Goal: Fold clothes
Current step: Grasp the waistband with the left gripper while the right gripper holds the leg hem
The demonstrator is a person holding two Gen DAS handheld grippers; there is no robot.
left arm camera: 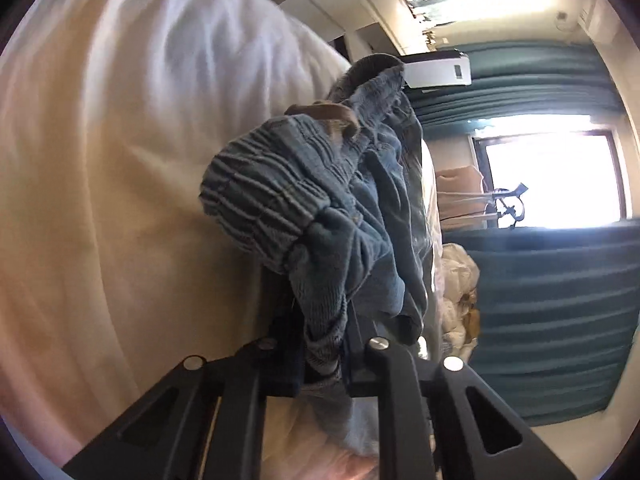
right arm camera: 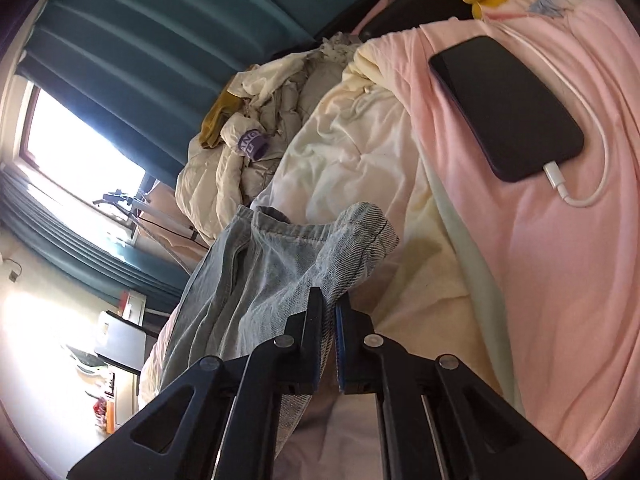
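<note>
The left tongs (left arm camera: 324,344) are closed tight on a bunched fold of the denim garment (left arm camera: 320,208), whose gathered elastic waistband bulges just beyond the fingers, with a brown tag (left arm camera: 324,112) showing at its upper edge. The garment hangs lifted beside the white bedding (left arm camera: 120,140). In the right wrist view, the right tongs (right arm camera: 329,312) are likewise clamped almost fully together, pinching the light denim garment (right arm camera: 280,264) near its hemmed edge, and the cloth drapes away to the left of the fingers above the bed. Beyond it lie a cream quilt (right arm camera: 360,152) and a heap of pale clothes (right arm camera: 248,140). On the pink sheet (right arm camera: 560,280) to the right rests a black phone (right arm camera: 504,108) with a white charging cable (right arm camera: 600,160) plugged in. Teal curtains (right arm camera: 140,28) frame a bright window (right arm camera: 76,152).
</note>
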